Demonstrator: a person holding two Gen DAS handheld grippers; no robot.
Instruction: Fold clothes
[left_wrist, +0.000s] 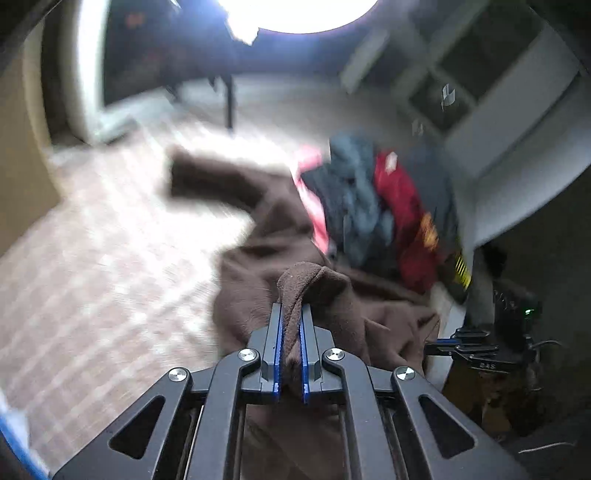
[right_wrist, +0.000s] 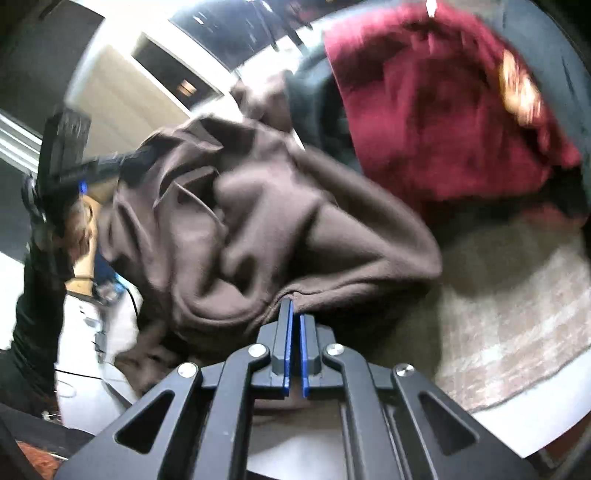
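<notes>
Lifting and spreading step, by the look of it: soft brown fleece garment (left_wrist: 266, 236) pinched at 2 points, a bunched fold clamped in the left gripper (left_wrist: 291, 314), a seamed edge nipped in the right gripper (right_wrist: 294, 314), blue pads of each pressed together on cloth. Bulk of the garment hanging and trailing between them, one sleeve-like end stretched out over the pale checked cloth surface (left_wrist: 92, 258). Next, probably: drawing the 2 grips apart to open the fabric flat, then laying it clear of the pile; slack and twisted folds call for a steady pull. Just behind, a heap of unfolded clothes: crumpled dark red shirt (right_wrist: 436, 110), grey-blue garment (left_wrist: 354, 195), pink piece (left_wrist: 314, 206). Beyond, blurred: bright round light overhead (left_wrist: 295, 14), white wall panels, dark furniture legs.
</notes>
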